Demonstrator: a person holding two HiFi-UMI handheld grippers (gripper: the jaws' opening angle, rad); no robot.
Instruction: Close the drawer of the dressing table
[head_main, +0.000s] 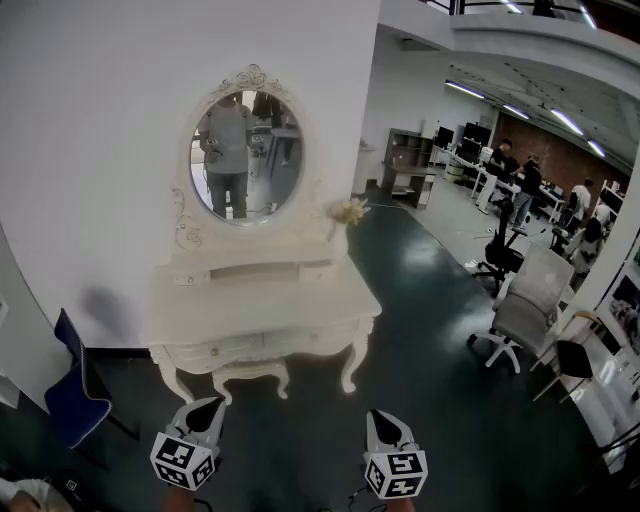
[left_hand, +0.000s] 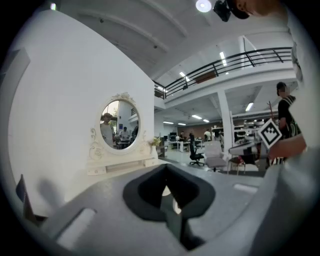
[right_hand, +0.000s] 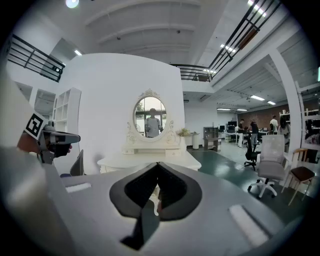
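Note:
The white dressing table (head_main: 262, 300) stands against the white wall under an oval mirror (head_main: 245, 157). Its front drawer band (head_main: 235, 347) is small in the head view, and I cannot tell how far any drawer stands out. My left gripper (head_main: 208, 403) and right gripper (head_main: 383, 415) hover low in front of the table, well short of it, both pointing towards it. Both are shut with nothing between the jaws. The left gripper view shows its closed tips (left_hand: 166, 167) below the table's mirror shelf (left_hand: 120, 165). The right gripper view shows closed tips (right_hand: 158, 165) before the tabletop (right_hand: 145, 160).
A blue chair (head_main: 70, 392) stands left of the table by the wall. A grey office chair (head_main: 525, 300) stands on the dark floor at the right, with desks and people further back. A small flower vase (head_main: 350, 210) sits on the table's right end.

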